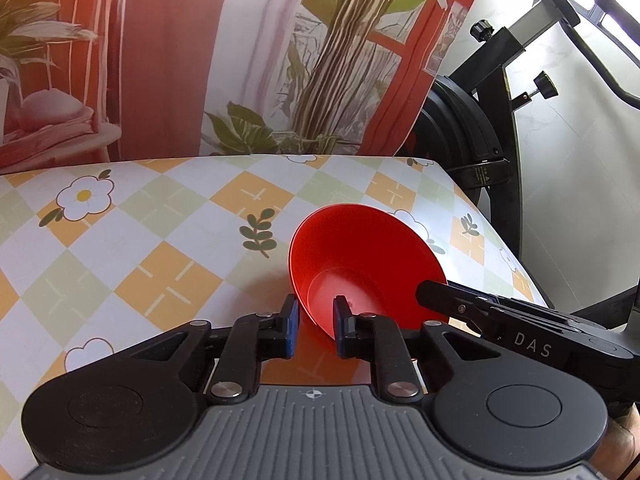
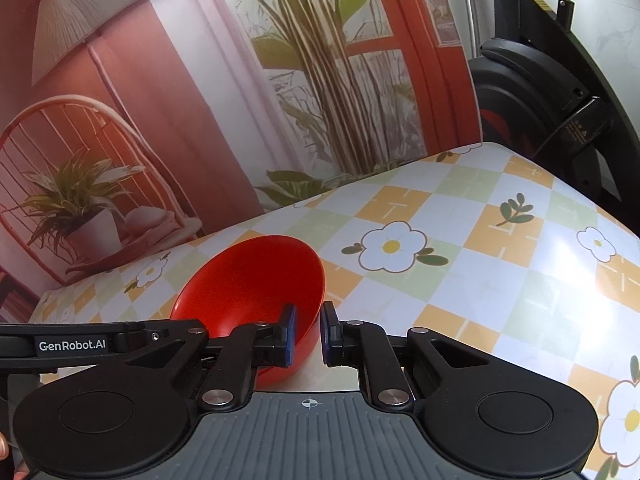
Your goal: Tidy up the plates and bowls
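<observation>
From my left wrist, the glossy red plastic bowl (image 1: 360, 256) tilts above the checked floral tablecloth (image 1: 132, 248), mouth facing up and left. My left tongs (image 1: 316, 326) clamp its near rim, pads narrowly apart.

From my right wrist, my right tongs (image 2: 308, 334) pinch the same bowl's (image 2: 256, 280) right rim, likewise nearly closed.

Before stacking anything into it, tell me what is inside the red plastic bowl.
The red plastic bowl shows only its bare red inner wall and floor. The left gripper and right gripper each have one finger inside the rim, covering a small part of the interior.
</observation>
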Tool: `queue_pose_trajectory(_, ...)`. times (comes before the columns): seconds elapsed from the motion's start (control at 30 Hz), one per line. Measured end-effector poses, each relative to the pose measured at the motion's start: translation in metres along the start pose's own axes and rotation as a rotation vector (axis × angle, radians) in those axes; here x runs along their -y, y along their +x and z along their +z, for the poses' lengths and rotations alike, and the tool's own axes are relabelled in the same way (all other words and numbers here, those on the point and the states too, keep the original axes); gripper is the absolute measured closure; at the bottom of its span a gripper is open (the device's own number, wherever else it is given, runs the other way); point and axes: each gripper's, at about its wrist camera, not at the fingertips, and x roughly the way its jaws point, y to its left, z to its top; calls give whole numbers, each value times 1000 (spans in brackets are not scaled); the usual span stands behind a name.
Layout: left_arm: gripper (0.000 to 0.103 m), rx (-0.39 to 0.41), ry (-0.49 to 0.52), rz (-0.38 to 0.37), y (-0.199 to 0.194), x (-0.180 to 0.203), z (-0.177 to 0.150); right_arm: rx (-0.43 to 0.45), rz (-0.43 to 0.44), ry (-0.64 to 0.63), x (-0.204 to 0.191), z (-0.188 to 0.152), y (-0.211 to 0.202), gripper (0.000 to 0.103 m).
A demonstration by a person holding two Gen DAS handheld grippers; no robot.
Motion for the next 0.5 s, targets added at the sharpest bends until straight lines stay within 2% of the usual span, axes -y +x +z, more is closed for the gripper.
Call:
queue_pose_trajectory(0.17, 86, 15, -8, -21, -14, 0, 1, 29, 25, 1, -4, 5, -16, 92)
queue_pose_trajectory(0.5, 86, 54, 17, -7, -60, 16, -12, 74, 35, 0, -22, -3, -68, 92)
